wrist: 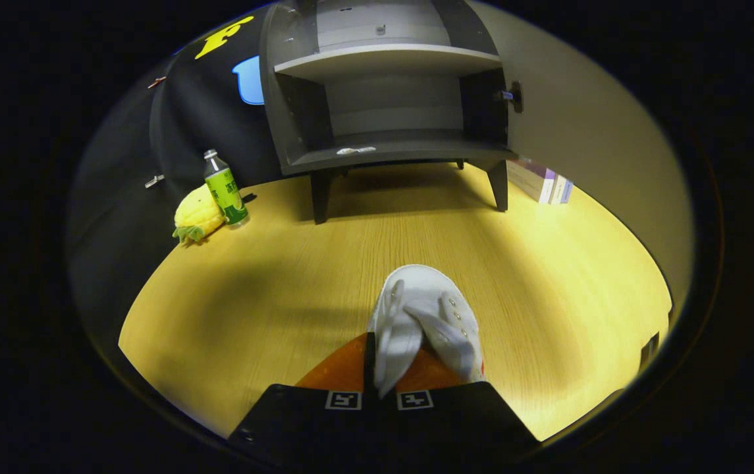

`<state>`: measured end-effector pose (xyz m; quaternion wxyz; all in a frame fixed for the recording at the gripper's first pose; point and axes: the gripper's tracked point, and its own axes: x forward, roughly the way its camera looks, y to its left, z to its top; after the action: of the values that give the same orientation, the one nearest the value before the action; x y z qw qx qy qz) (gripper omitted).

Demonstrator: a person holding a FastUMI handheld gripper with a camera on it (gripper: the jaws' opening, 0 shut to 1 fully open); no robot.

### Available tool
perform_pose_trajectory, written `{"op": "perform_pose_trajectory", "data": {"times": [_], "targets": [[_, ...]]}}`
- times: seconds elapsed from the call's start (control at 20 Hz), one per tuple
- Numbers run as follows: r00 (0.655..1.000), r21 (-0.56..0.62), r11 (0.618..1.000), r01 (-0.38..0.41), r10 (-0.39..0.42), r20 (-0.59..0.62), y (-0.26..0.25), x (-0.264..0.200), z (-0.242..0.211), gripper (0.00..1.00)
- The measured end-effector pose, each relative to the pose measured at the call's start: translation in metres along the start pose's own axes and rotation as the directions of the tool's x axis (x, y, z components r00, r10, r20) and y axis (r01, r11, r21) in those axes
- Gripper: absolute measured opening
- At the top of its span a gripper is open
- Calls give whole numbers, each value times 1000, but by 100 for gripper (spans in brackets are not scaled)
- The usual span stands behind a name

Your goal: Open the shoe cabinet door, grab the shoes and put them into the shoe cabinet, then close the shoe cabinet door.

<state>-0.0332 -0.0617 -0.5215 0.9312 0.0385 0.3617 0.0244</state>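
White shoe (426, 316) pinched between the tongs (380, 368), toe forward.

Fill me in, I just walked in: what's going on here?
A person's handheld gripper is shut on a white shoe, holding it over the wooden floor. Beyond the fingers, the cabinet stands with its door open. A bottle and a toy pineapple sit beside it.

A staged booth set up like a home corner: a wooden floor (324, 263), a plain wall on the right, black cloth on the left. Far off stands an open shoe cabinet (386, 105), with a bottle (225, 189) and pineapple toy (197, 214) at the left.
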Motion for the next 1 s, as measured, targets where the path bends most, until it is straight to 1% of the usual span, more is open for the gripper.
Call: {"op": "perform_pose_trajectory", "data": {"times": [0.1,0.2,0.3,0.45,0.6,0.75,0.9,1.0], "targets": [[1000,-11,1000,-1,1,21,-2,-16,28,5],[998,5,1000,0,0,63,0,-34,67,5],[993,6,1000,21,-22,113,-1,-53,111,5],[980,14,999,47,-48,195,4,-81,176,5],[964,23,999,44,-48,262,14,-98,234,5],[950,25,999,30,-36,310,20,-97,286,5],[946,39,999,8,-20,322,19,-79,326,5],[946,44,999,16,-29,321,12,-64,351,5]]}}
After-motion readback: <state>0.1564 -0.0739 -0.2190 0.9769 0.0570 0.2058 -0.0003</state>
